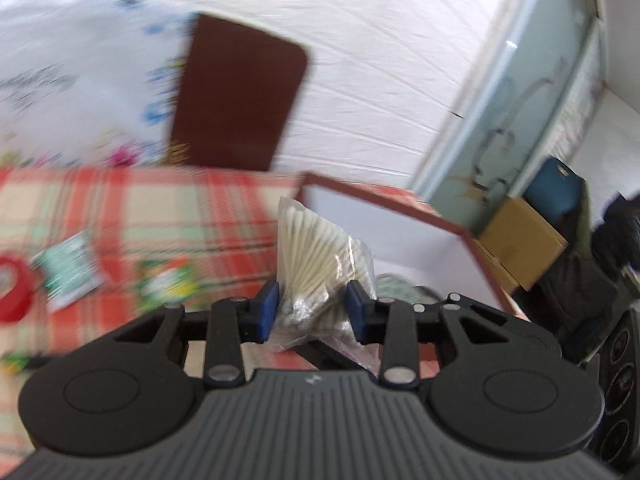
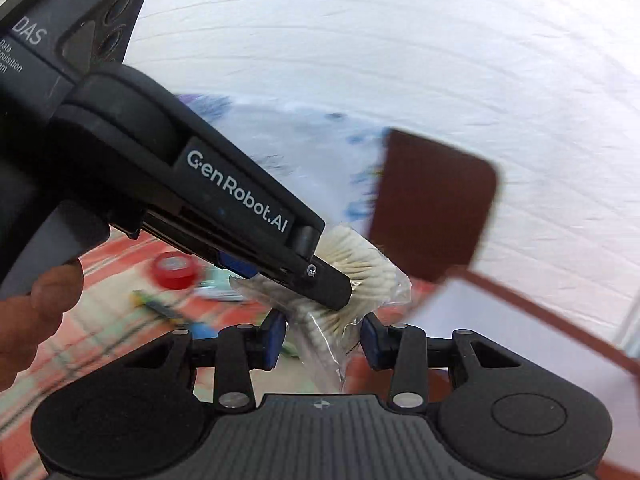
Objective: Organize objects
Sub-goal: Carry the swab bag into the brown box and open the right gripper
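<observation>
The left gripper (image 1: 312, 306) has its jaws clamped on a clear bag of cotton swabs (image 1: 316, 256), held above the plaid worktop (image 1: 160, 212). The right gripper (image 2: 323, 338) has its jaws apart around the bag's lower end. Just right of the bag stands an open brown-edged box (image 1: 400, 236). Far left lie a red tape roll (image 2: 175, 269) and a green packet (image 1: 70, 268), blurred.

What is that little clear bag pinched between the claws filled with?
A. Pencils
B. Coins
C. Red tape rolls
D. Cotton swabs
D: the clear plastic bag of cotton swabs shows a fan of pale sticks with white cotton tips. The left gripper holds it between its blue pads, above the red plaid tablecloth. The only red tape roll lies apart on the cloth.
</observation>
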Available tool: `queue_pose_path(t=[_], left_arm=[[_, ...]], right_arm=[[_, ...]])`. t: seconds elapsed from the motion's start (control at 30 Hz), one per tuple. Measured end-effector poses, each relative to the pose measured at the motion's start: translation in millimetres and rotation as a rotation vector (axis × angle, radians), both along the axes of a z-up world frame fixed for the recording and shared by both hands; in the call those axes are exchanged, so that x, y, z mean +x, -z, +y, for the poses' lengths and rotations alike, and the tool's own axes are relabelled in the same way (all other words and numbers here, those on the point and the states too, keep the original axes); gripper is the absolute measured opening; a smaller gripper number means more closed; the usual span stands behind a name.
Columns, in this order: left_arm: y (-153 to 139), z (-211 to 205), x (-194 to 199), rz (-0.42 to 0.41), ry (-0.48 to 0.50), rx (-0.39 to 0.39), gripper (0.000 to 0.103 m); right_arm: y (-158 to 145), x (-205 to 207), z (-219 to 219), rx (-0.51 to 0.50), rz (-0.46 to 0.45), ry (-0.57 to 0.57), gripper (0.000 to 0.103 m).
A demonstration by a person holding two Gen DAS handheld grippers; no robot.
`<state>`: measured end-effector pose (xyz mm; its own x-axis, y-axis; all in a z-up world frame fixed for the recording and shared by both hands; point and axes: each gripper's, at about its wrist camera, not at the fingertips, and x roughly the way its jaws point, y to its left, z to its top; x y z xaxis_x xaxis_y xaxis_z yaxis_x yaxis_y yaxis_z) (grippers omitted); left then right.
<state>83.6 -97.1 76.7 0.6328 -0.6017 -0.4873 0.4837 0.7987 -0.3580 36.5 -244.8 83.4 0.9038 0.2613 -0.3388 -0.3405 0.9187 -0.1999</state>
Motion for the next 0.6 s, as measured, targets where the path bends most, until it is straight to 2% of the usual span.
queue_pose_path(t=[0.2, 0.43, 0.47, 0.53, 0.6], left_arm=[[-2.8, -79.5, 16.0, -0.025, 0.132, 0.023, 0.038], [4.0, -159.6, 25.5, -0.052, 0.243, 0.075, 0.041], [6.8, -169.1, 27.4, -0.064, 0.246, 0.094, 0.042], [13.6, -183.8, 28.8, -0.089, 0.215, 0.164, 0.047], [18.3, -184.2, 30.6, -0.082, 0.186, 0.203, 0.047]], right_arm=[[-4.0, 7.5, -68.5, 0.009, -0.013, 0.153, 0.039], [2.8, 16.0, -134.6, 0.010, 0.003, 0.306, 0.039], [4.7, 18.6, -141.9, 0.002, 0.008, 0.329, 0.040], [11.1, 26.0, -153.2, -0.034, 0.023, 0.387, 0.052], [17.0, 29.7, -163.2, -0.040, 0.037, 0.446, 0.054]])
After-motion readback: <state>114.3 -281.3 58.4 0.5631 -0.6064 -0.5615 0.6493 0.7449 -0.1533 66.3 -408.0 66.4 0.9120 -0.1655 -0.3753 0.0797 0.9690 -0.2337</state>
